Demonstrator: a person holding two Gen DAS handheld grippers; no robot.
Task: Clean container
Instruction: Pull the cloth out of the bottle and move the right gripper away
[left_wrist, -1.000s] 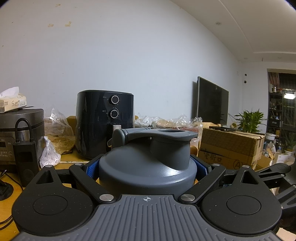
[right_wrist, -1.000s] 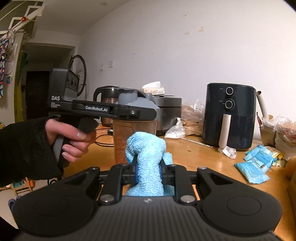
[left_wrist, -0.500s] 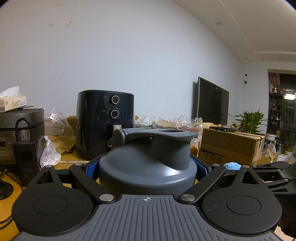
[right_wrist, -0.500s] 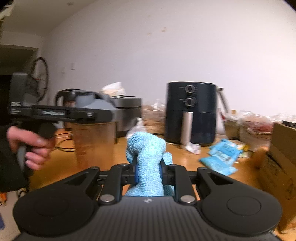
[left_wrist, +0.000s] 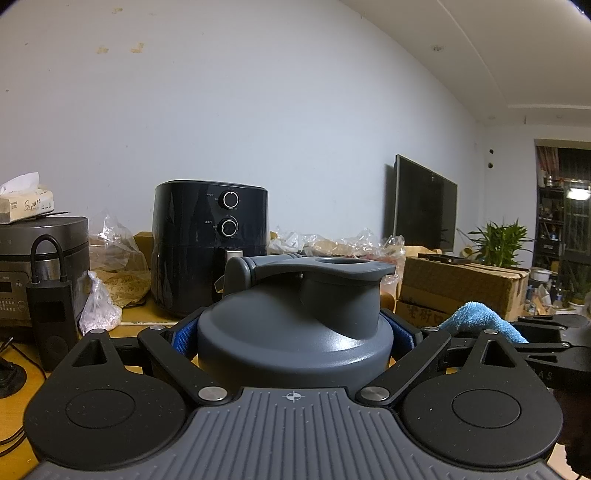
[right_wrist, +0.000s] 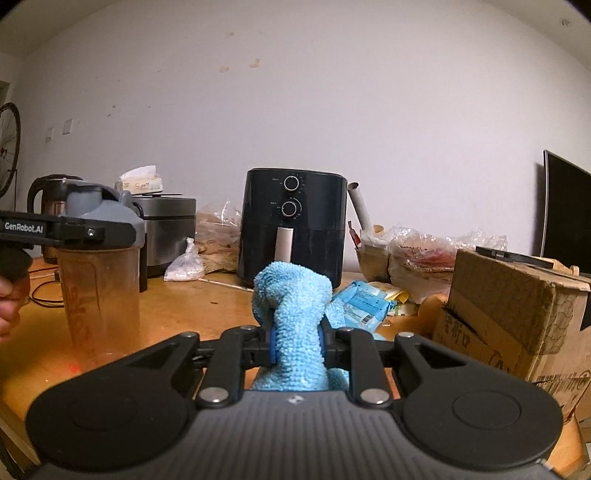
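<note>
Right wrist view: upright translucent brown shaker bottle with grey lid (right_wrist: 99, 258) clamped in left tongs (right_wrist: 92, 232), off left of right tongs (right_wrist: 297, 334) pinching fluffy blue microfibre cloth (right_wrist: 293, 306).

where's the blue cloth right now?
The blue cloth is pinched in the right hand-held gripper, centre of the right wrist view, in front of the air fryer. In the left wrist view it shows right of the shaker bottle.

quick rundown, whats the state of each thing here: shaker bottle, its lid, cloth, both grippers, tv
shaker bottle: upright, held at the neck
lid: on, flip cap shut
blue cloth: bunched, pinched
left gripper: shut on the bottle
right gripper: shut on the cloth
tv: screen dark
</note>
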